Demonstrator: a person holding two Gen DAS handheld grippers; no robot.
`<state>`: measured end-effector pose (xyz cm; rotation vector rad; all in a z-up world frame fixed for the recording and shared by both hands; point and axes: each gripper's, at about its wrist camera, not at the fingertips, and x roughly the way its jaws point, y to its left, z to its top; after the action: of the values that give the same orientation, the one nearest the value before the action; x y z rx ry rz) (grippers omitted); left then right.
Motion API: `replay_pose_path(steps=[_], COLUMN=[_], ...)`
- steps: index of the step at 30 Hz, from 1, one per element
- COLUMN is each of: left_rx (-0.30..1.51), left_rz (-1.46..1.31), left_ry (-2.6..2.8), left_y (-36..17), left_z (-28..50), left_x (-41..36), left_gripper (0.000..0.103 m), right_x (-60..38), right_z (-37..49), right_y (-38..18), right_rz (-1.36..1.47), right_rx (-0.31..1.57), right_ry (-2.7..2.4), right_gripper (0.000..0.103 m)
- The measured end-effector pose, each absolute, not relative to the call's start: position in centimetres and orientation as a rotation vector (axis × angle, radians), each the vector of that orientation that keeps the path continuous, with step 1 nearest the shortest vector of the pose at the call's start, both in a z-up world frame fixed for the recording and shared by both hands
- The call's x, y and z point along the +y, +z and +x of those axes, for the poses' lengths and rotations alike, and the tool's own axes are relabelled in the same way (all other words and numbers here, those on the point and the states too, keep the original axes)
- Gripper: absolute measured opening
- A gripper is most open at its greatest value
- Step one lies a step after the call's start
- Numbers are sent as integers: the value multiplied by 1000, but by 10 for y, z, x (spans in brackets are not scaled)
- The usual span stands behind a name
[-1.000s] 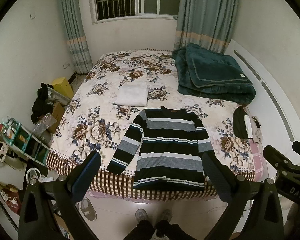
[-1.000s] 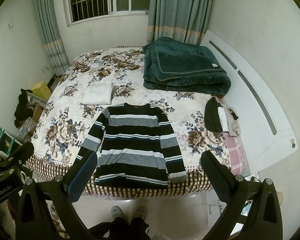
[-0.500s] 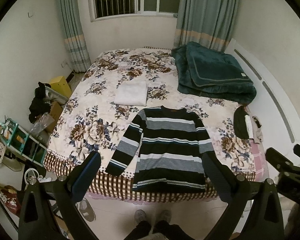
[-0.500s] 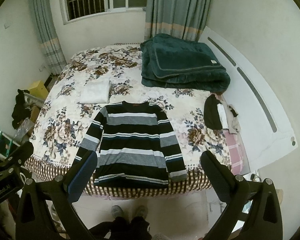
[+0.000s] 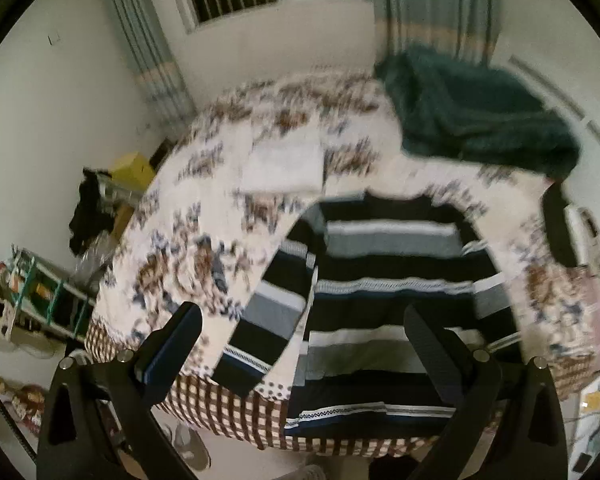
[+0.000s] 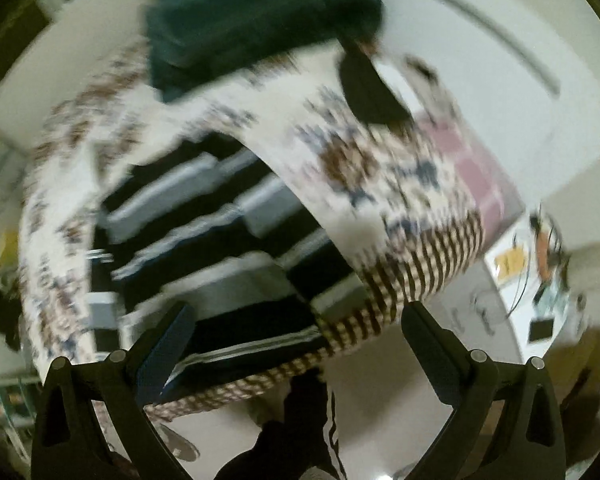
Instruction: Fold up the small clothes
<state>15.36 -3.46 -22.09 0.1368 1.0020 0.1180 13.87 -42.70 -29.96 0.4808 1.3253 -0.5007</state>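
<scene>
Striped sweater [image 5: 384,304] now fills the lower centre of both blurred views, nearer than before. Both hand-held grippers, left [image 5: 300,356] and right [image 6: 296,356], are wide and empty, so folding likely begins.

A black, grey and white striped knit sweater [image 5: 384,292] lies flat on the floral-sheeted bed [image 5: 188,248] near its front edge. Behind it lies a folded white cloth [image 5: 286,164]; a dark green blanket [image 5: 476,120] sits behind, to the right.
</scene>
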Motion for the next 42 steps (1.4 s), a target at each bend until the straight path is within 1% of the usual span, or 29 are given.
replay_pose_path(steps=[1, 2, 5, 7, 9, 11, 12, 13, 14, 15, 16, 18, 23, 26, 29, 32, 33, 34, 35, 36, 37, 41, 42], left_rx=[1020, 1055, 1111, 1168, 1210, 1261, 1277, 1297, 1309, 1317, 1324, 1338, 1350, 1332, 1330, 1327, 1329, 1333, 1335, 1336, 1339, 1354, 1363], left_rz=[144, 161, 199, 209, 208, 216, 221, 230, 239, 247, 259, 286, 301, 291, 264, 254, 250, 246, 244, 243, 242, 239, 238], left_ry=[130, 156, 211, 250, 273, 300, 306, 312, 312, 309, 305, 289, 231, 213, 190, 174, 165, 159, 154, 150, 145, 134, 135], left_y=[-238, -269, -326, -373, -400, -436, -448, -462, -472, -480, -486, -500, -508, -505, -505, -507, -508, -509, -511, -512, -513, -520, -523], left_z=[157, 167, 182, 192, 195, 199, 201, 202, 203, 203, 203, 204, 210, 216, 225, 231, 233, 233, 234, 234, 233, 231, 231], left_x=[-34, -40, -49, -57, -55, -59, -62, -66, -69, -72, -76, -85, -106, -117, -129, -139, -143, -145, -147, -150, -151, -151, -150], left_gripper=[103, 103, 103, 103, 103, 103, 103, 103, 103, 103, 103, 103, 103, 103, 103, 103, 103, 103, 103, 103, 103, 103, 103], right_x=[-444, -462, -513, -527, -538, -541, -540, -539, -537, -536, -536, -543, -598, -642, -682, -717, -728, -736, -741, -746, -748, -739, -736], right_z=[142, 146, 151, 148, 138, 131, 129, 127, 124, 123, 120, 111, 96, 102, 120, 138, 139, 136, 130, 120, 109, 80, 78], right_y=[-331, -367, -485, -538, -595, -634, -647, -660, -672, -676, -675, -661, -594, -559, -550, -563, -574, -581, -588, -594, -599, -636, -644], right_rz=[507, 537, 610, 633, 664, 698, 708, 725, 747, 733, 728, 752, 825, 807, 742, 740, 768, 805, 847, 922, 995, 1336, 1388], right_rx=[1350, 1376, 1494, 1557, 1639, 1678, 1700, 1717, 1726, 1734, 1717, 1653, 1510, 1439, 1393, 1399, 1406, 1406, 1392, 1354, 1316, 1169, 1143], right_ry=[-503, -503, -508, -506, -502, -464, -446, -423, -385, -386, -391, -411, -497, -556, -625, -664, -700, -734, -771, -818, -837, -796, -788], right_gripper=[103, 103, 103, 102, 101, 96, 90, 72, 57, 25, 10, 7, 6, 6, 6, 8, 16, 34, 42, 56, 65, 68, 71])
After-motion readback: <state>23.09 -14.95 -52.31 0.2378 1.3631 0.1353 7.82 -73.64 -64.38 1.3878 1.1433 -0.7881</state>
